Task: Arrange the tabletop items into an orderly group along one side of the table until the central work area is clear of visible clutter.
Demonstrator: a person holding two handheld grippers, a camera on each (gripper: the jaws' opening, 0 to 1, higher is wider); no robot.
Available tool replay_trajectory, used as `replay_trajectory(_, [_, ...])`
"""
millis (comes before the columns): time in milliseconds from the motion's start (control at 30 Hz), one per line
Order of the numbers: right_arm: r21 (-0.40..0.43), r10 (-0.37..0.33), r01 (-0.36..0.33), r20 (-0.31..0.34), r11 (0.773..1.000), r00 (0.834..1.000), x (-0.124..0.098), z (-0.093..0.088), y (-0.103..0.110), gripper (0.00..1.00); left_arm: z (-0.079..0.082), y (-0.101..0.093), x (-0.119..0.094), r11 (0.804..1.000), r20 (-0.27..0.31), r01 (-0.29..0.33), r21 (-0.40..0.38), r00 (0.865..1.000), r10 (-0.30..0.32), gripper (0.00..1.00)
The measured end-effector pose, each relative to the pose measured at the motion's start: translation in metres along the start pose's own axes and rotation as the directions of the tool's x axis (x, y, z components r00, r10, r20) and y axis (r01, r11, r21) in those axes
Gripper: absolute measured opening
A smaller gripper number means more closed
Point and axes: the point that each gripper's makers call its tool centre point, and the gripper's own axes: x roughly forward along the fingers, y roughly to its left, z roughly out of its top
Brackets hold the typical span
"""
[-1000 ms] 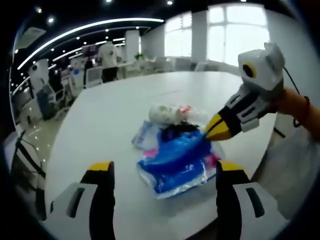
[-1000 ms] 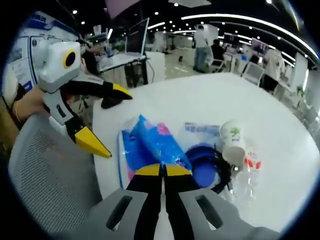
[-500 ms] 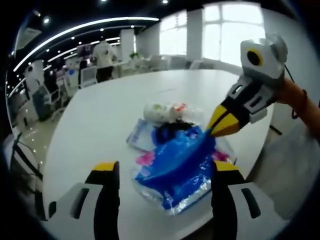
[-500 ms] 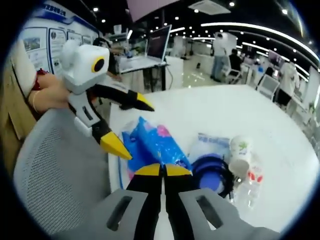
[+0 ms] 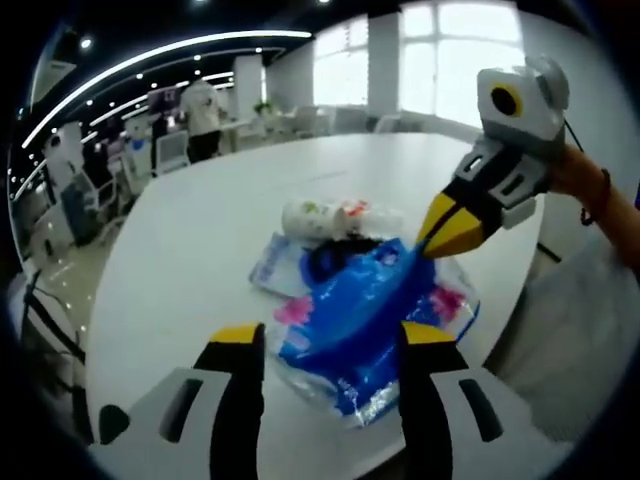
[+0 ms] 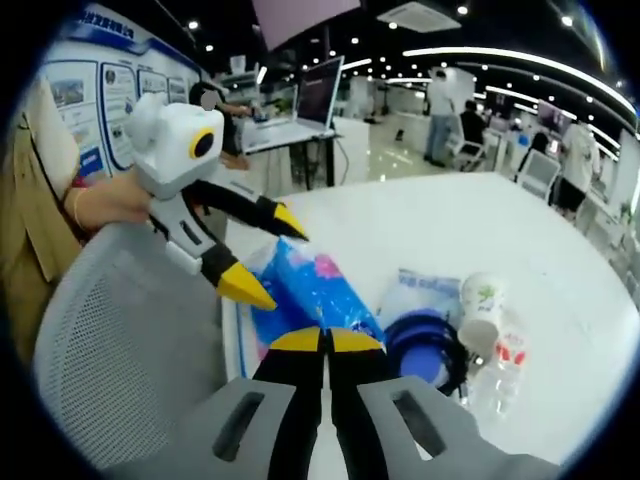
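Office lights run overhead as I work at a white desk (image 5: pixel 200 240), the clutter bunched near its edge: a blue plastic bag (image 5: pixel 365 320), paper cup (image 6: pixel 482 298) and dark cable (image 6: pixel 440 350). My right claw (image 6: pixel 325 340) pinches the bag shut-jawed. My left claw (image 5: pixel 322 338) straddles it, jaws spread.

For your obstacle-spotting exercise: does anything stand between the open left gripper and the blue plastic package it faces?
Nothing visible does. The left gripper has its jaws open on either side of the blue plastic package's near edge, with no item between. The right gripper is shut on the package's far corner, not in the path.
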Motion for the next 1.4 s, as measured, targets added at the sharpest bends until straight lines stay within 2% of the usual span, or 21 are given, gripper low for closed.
replay_trajectory(200, [0.008, 0.005, -0.005, 0.005, 1.000, 1.000, -0.001, 0.001, 0.001, 0.01, -0.004, -0.001, 0.000, 1.000, -0.019, 0.005, 0.000, 1.000, -0.005, 0.34])
replay_trajectory(267, [0.016, 0.009, -0.009, 0.013, 1.000, 1.000, 0.000, 0.002, 0.002, 0.01, -0.001, -0.006, 0.000, 0.999, -0.007, 0.034, 0.005, 0.999, -0.034, 0.20])
replay_trajectory(333, [0.011, 0.008, -0.008, 0.015, 1.000, 1.000, 0.000, 0.003, 0.002, 0.01, -0.003, -0.011, 0.001, 0.998, -0.022, 0.055, 0.015, 0.998, -0.055, 0.06])
replay_trajectory(433, [0.011, 0.011, -0.011, 0.007, 1.000, 1.000, 0.000, 0.001, 0.002, 0.01, -0.004, -0.009, 0.001, 0.998, -0.030, 0.037, 0.041, 0.999, -0.036, 0.09])
replay_trajectory(533, [0.017, 0.006, -0.006, 0.015, 1.000, 1.000, -0.001, 0.002, 0.000, 0.01, -0.003, -0.007, 0.001, 0.997, -0.029, 0.021, 0.070, 0.999, -0.019, 0.06])
replay_trajectory(833, [0.016, 0.006, -0.007, 0.011, 1.000, 1.000, -0.001, 0.002, 0.000, 0.01, -0.003, -0.013, 0.001, 0.991, -0.036, 0.043, 0.130, 0.999, -0.039, 0.00])
replay_trajectory(1133, [0.022, -0.009, 0.009, 0.001, 1.000, 1.000, 0.000, -0.001, -0.002, 0.01, 0.000, -0.017, 0.000, 0.985, -0.027, 0.054, 0.165, 0.998, -0.050, 0.00])
replay_trajectory(1267, [0.054, -0.037, 0.037, -0.002, 0.998, 0.999, -0.001, -0.003, -0.009, 0.01, 0.006, -0.020, -0.001, 0.985, -0.001, 0.064, 0.160, 0.998, -0.064, 0.00])
replay_trajectory(1400, [0.069, -0.056, 0.056, -0.012, 0.996, 0.998, 0.000, -0.006, -0.013, 0.02, 0.007, -0.025, -0.001, 0.989, 0.005, 0.092, 0.118, 0.996, -0.093, 0.00])
